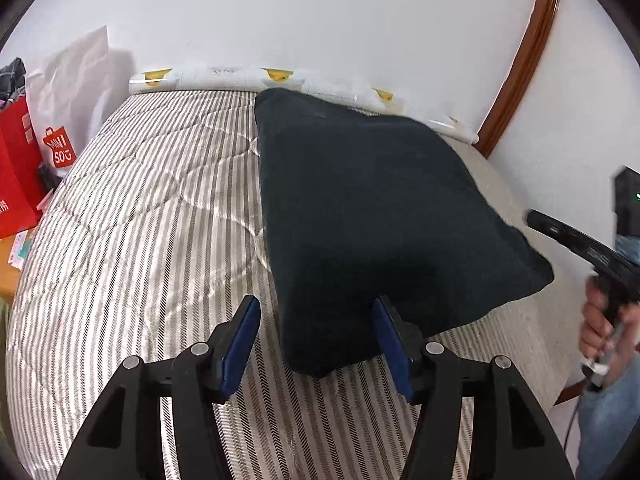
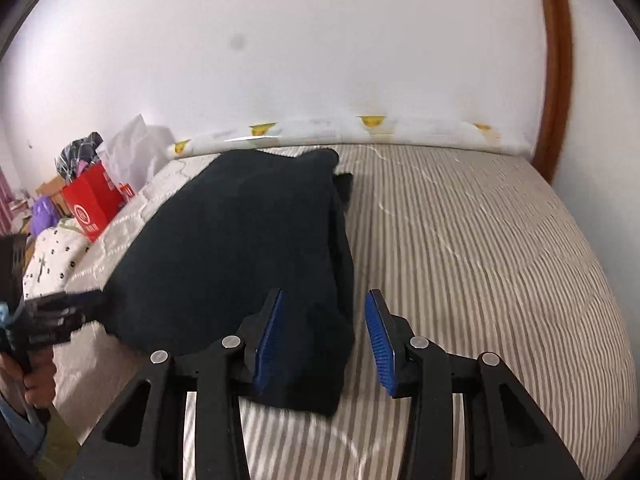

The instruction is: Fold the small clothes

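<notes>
A dark navy garment point(image 1: 368, 216) lies folded on the striped mattress point(image 1: 160, 208). My left gripper point(image 1: 316, 308) is open, its blue pads astride the garment's near left corner. In the right wrist view the same garment point(image 2: 240, 248) stretches away from me. My right gripper point(image 2: 326, 304) is open, jaws astride the garment's near right corner. The right gripper's body point(image 1: 588, 252) shows at the right edge of the left wrist view, beside the cloth. The left gripper's body point(image 2: 52, 320) shows at the left edge of the right wrist view.
A white wall point(image 1: 320, 20) runs behind the bed, with a duck-print roll point(image 1: 280, 78) along its foot. Red and white shopping bags point(image 1: 40, 140) stand left of the mattress. A wooden door frame point(image 2: 556, 72) stands at the right. A spotted white cloth point(image 2: 52, 252) lies at the left.
</notes>
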`<state>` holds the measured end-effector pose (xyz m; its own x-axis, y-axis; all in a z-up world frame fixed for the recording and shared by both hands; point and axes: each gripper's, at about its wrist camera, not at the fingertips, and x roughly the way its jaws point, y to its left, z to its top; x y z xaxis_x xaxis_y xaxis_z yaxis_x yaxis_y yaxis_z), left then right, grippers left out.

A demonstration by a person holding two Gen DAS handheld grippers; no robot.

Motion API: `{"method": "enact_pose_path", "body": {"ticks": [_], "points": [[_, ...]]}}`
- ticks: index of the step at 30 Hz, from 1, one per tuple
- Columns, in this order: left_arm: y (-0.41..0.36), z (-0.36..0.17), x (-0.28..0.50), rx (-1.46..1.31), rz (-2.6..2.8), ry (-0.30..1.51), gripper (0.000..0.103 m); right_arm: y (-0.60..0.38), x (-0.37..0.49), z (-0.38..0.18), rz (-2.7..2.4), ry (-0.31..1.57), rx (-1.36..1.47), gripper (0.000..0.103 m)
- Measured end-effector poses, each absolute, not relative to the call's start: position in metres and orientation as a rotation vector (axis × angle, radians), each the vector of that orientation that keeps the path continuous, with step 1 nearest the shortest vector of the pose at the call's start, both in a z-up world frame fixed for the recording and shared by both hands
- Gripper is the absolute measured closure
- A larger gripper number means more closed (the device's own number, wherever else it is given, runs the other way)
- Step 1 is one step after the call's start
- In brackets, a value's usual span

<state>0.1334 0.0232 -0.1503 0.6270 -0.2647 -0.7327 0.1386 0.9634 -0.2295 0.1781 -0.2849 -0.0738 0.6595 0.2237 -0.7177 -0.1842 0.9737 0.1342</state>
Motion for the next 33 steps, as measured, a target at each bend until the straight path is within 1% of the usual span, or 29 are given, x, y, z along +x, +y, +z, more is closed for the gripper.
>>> {"method": "enact_pose_path", "body": {"ticks": [3, 5, 7, 9, 11, 14, 16, 18, 22, 25, 27, 29, 30, 32, 33], "points": [[0.025, -0.144, 0.135, -0.117, -0.211, 0.852, 0.047, -0.28, 0.207, -0.084, 0.26, 0.873, 0.104, 0.062], [0.029, -0.142, 0.138, -0.126, -0.209, 0.857, 0.047, -0.278, 0.222, -0.096, 0.263, 0.924, 0.128, 0.071], [0.034, -0.141, 0.14, -0.152, -0.229, 0.858, 0.047, -0.276, 0.232, -0.107, 0.254, 0.957, 0.152, 0.072], [0.036, -0.143, 0.143, -0.153, -0.24, 0.87, 0.047, -0.275, 0.236, -0.115, 0.254, 0.974, 0.171, 0.076], [0.034, -0.15, 0.148, -0.141, -0.244, 0.893, 0.047, -0.272, 0.235, -0.117, 0.268, 0.974, 0.167, 0.096], [0.032, -0.156, 0.149, -0.134, -0.253, 0.909, 0.046, -0.277, 0.223, -0.099, 0.306, 0.879, 0.137, 0.098], [0.032, -0.157, 0.148, -0.142, -0.267, 0.905, 0.046, -0.293, 0.216, -0.087, 0.294, 0.824, 0.165, 0.099], [0.031, -0.159, 0.148, -0.147, -0.27, 0.91, 0.046, -0.309, 0.217, -0.089, 0.31, 0.845, 0.27, 0.099], [0.033, -0.157, 0.15, -0.142, -0.284, 0.912, 0.046, -0.288, 0.221, -0.102, 0.267, 0.905, 0.138, 0.098], [0.036, -0.148, 0.15, -0.113, -0.268, 0.887, 0.047, -0.288, 0.227, -0.093, 0.266, 0.899, 0.144, 0.097], [0.038, -0.143, 0.154, -0.08, -0.252, 0.87, 0.047, -0.291, 0.235, -0.085, 0.25, 0.881, 0.15, 0.094], [0.04, -0.139, 0.163, -0.065, -0.232, 0.864, 0.047, -0.288, 0.256, -0.08, 0.266, 0.908, 0.152, 0.082], [0.041, -0.138, 0.166, -0.066, -0.226, 0.862, 0.047, -0.287, 0.264, -0.079, 0.271, 0.916, 0.152, 0.079], [0.044, -0.133, 0.176, -0.077, -0.219, 0.854, 0.047, -0.281, 0.284, -0.079, 0.276, 0.937, 0.144, 0.071], [0.044, -0.132, 0.179, -0.081, -0.22, 0.852, 0.047, -0.279, 0.296, -0.082, 0.271, 0.954, 0.145, 0.069]]}}
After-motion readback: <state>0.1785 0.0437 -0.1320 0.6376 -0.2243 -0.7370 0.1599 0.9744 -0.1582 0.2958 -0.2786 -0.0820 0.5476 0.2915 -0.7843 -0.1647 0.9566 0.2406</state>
